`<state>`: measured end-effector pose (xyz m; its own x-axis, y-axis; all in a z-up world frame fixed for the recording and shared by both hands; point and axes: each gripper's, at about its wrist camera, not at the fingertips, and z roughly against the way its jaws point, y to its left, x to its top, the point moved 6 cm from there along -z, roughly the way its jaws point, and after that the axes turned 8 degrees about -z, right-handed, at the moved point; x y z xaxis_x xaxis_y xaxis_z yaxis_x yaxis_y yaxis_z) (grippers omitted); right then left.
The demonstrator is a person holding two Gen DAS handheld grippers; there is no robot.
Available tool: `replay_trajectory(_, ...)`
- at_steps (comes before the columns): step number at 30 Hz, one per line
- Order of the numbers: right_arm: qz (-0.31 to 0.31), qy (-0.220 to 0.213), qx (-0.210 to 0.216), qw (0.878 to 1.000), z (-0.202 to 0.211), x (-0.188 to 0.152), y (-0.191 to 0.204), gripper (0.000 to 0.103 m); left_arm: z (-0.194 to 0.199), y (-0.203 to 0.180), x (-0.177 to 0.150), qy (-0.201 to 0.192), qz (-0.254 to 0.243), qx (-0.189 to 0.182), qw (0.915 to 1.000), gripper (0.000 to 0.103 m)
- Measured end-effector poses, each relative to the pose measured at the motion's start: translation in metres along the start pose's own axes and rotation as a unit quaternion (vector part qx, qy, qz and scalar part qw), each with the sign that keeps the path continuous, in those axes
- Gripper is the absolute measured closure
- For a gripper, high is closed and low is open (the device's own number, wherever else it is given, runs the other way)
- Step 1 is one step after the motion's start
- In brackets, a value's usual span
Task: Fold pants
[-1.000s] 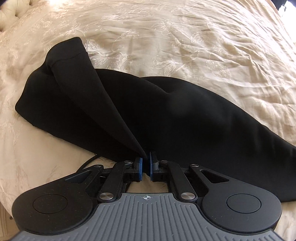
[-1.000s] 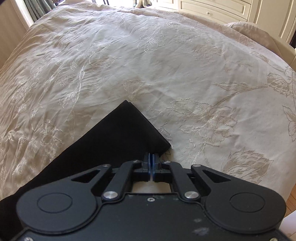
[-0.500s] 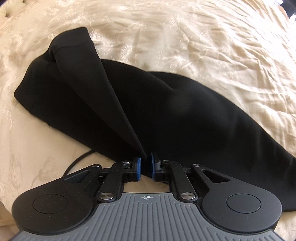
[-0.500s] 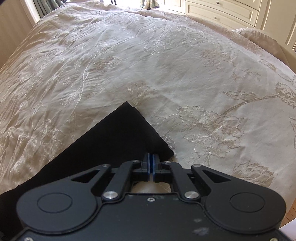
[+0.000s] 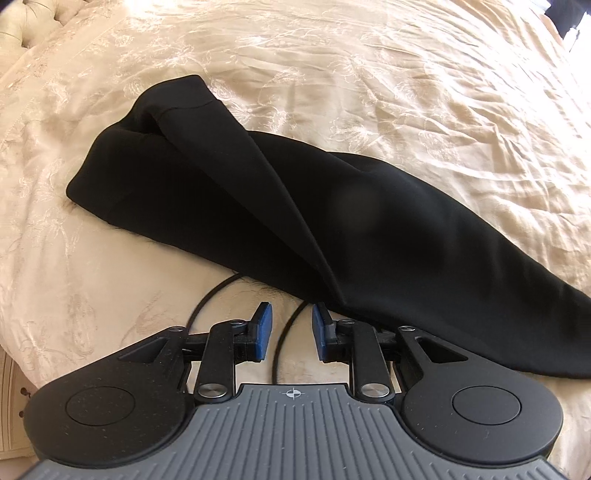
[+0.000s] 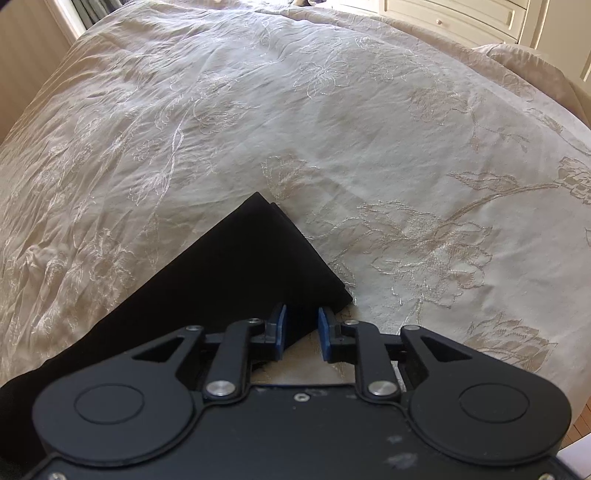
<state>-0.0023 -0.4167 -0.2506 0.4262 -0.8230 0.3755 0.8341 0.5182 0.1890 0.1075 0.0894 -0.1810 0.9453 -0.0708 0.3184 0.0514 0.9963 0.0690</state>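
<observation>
Black pants lie folded lengthwise on the cream bedspread, waist end bunched at the far left, with a raised fold running down the middle. My left gripper is open and empty, just short of the pants' near edge. In the right wrist view the pants' leg end lies flat, its corner pointing away. My right gripper is open over the near edge of that leg end and holds nothing.
A thin black cord loops on the bedspread by the left gripper. A tufted headboard is at far left. White drawers stand beyond the bed. The bed's edge drops off at right.
Both grippers have opened and let go of the pants. The left gripper has backed off a little from the near edge, and the fabric now lies on the bed.
</observation>
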Motion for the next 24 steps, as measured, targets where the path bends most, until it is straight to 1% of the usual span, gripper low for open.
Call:
replay_trajectory(3,-0.002,-0.012,0.0,1.0,0.009,-0.001,0.001,0.078,0.002,0.019,0.005,-0.003,0.005,0.007,1.0,0.08)
replay_trajectory(6,-0.01,-0.031,-0.003,0.999,0.021,-0.002,0.002,0.078,0.001,0.047,0.012,-0.006,0.016,0.015,0.9997,0.08)
replay_trajectory(10,-0.008,-0.076,-0.015,0.997,0.047,-0.006,0.008,0.077,-0.008,0.086,0.025,-0.007,0.023,0.021,0.9995,0.08)
replay_trajectory(13,0.001,-0.105,-0.012,0.994,0.066,-0.015,0.025,0.075,-0.018,0.118,0.04,-0.007,0.024,0.017,0.9996,0.08)
replay_trajectory(16,0.027,-0.121,0.009,0.992,0.086,-0.036,0.063,0.075,-0.03,0.15,0.058,-0.001,0.02,0.001,0.9998,0.08)
replay_trajectory(18,0.044,-0.12,0.027,0.991,0.097,-0.054,0.094,0.074,-0.039,0.168,0.07,0.001,0.013,-0.008,0.9999,0.08)
replay_trajectory(21,0.071,-0.093,0.082,0.99,0.11,-0.093,0.161,0.072,-0.053,0.186,0.088,0.006,-0.003,-0.024,0.9997,0.08)
replay_trajectory(22,0.081,-0.084,0.098,0.988,0.111,-0.104,0.18,0.072,-0.057,0.19,0.095,0.006,-0.009,-0.027,0.9996,0.08)
replay_trajectory(24,0.105,-0.057,0.14,0.983,0.112,-0.133,0.231,0.071,-0.066,0.197,0.109,0.003,-0.026,-0.033,0.9991,0.08)
